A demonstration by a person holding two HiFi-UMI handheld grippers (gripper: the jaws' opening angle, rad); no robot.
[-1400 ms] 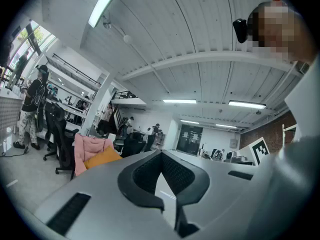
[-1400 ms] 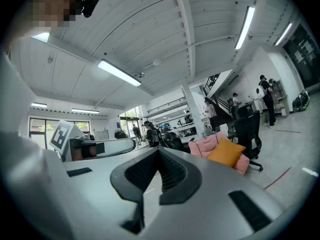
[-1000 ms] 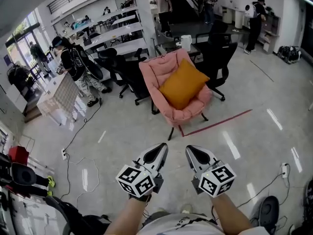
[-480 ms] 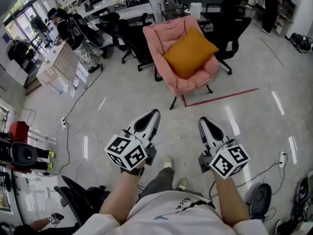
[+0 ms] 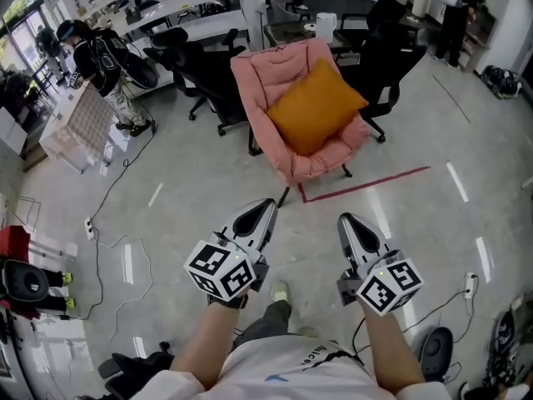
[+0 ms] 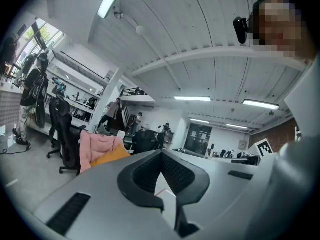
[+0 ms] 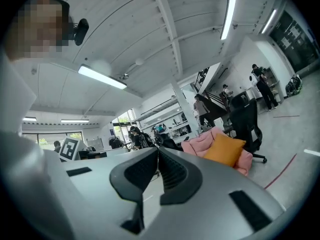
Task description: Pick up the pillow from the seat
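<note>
Far on the left a person in black (image 5: 98, 52) stands near the long white counters (image 5: 196, 2). A small white plug box (image 5: 89, 223) lies on the shiny floor (image 5: 191, 182) below that person. Black office chairs (image 5: 190, 52) stand just left of the pink chair (image 5: 254, 77).

The left claw (image 5: 265, 207) is held low over the floor. Its two jaws are pressed together and it holds nothing. It points up toward the pink chair.

The orange pillow (image 5: 315, 105) leans on the seat and back of the pink chair. It is ahead of both claws and well apart from them. No claw touches it. In the left gripper view the pillow (image 6: 107, 157) peeks out to the left of the jaws. In the right gripper view the pillow (image 7: 223, 149) sits to the right of the jaws.

The right claw (image 5: 350, 222) is beside the left one. Its jaws are together too, with nothing in them.

Bare floor lies between the claws and the chair, so the way is open. A red line (image 5: 366, 184) runs on the floor by the chair's front legs. Another black chair (image 5: 391, 61) stands close on the pink chair's right side
</note>
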